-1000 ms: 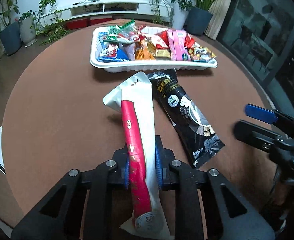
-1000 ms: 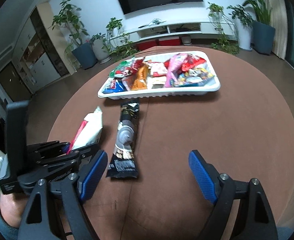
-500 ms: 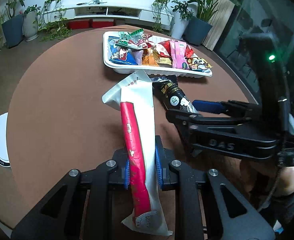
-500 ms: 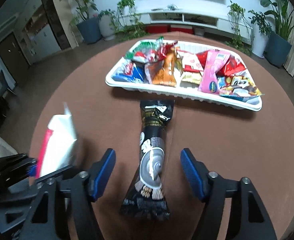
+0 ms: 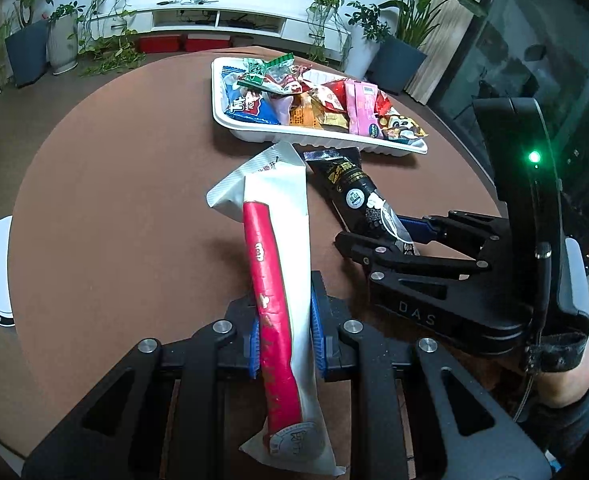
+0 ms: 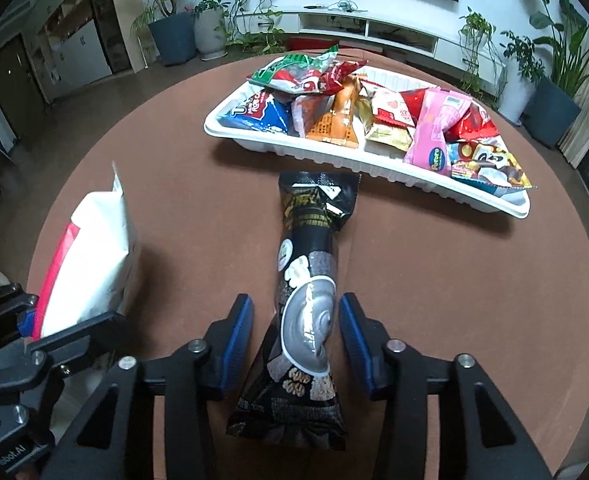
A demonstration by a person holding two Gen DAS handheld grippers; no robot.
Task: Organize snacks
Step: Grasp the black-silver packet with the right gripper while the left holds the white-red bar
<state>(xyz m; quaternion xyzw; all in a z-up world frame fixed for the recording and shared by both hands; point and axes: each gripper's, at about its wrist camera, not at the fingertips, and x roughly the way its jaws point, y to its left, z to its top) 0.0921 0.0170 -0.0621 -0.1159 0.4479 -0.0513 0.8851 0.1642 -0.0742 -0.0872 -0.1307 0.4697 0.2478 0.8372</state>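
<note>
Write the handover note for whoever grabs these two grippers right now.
Left gripper: shut on the white-and-red packet, lifted off the table.
Right gripper: open, fingers on either side of the black packet, which lies flat on the table just short of the tray.
Done: the tray already holds a pile of snacks.
Left: close on the black packet, then put both packets in the tray.
</note>
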